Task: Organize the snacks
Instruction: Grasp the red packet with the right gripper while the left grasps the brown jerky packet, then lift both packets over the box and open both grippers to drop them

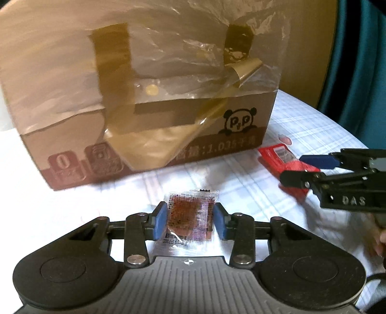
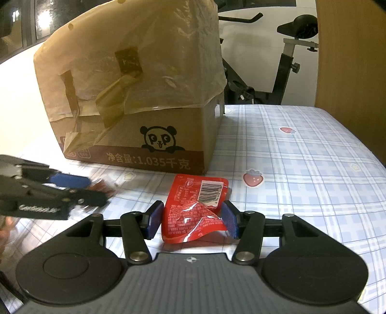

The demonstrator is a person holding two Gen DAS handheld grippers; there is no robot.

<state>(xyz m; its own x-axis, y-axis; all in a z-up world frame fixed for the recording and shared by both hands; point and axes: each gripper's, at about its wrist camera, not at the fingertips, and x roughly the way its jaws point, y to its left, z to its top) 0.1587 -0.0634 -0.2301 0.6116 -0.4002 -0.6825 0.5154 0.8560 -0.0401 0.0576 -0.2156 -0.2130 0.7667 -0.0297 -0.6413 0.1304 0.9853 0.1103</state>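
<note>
The table [image 2: 301,149] has a pale blue-and-white plaid cloth dotted with little strawberry prints [image 2: 252,177] — pretty glossy, too, with light glaring off it on the left. Behind it there's an exercise bike [image 2: 284,62], black frame and saddle, standing against a white wall [image 2: 260,36]. A tall wooden panel [image 2: 349,53] fills the right edge. Dark windows [image 2: 26,21] sit up in the far left corner, and a teal curtain [image 1: 357,60] hangs by the table's right end.

Beyond my table's plaid cloth [image 2: 301,154], printed with strawberries [image 2: 252,178], an exercise bike [image 2: 287,55] stands at my one o'clock against a white wall. A wooden panel [image 2: 349,53] rises at two o'clock, and dark windows [image 2: 21,24] sit at ten o'clock.
</note>
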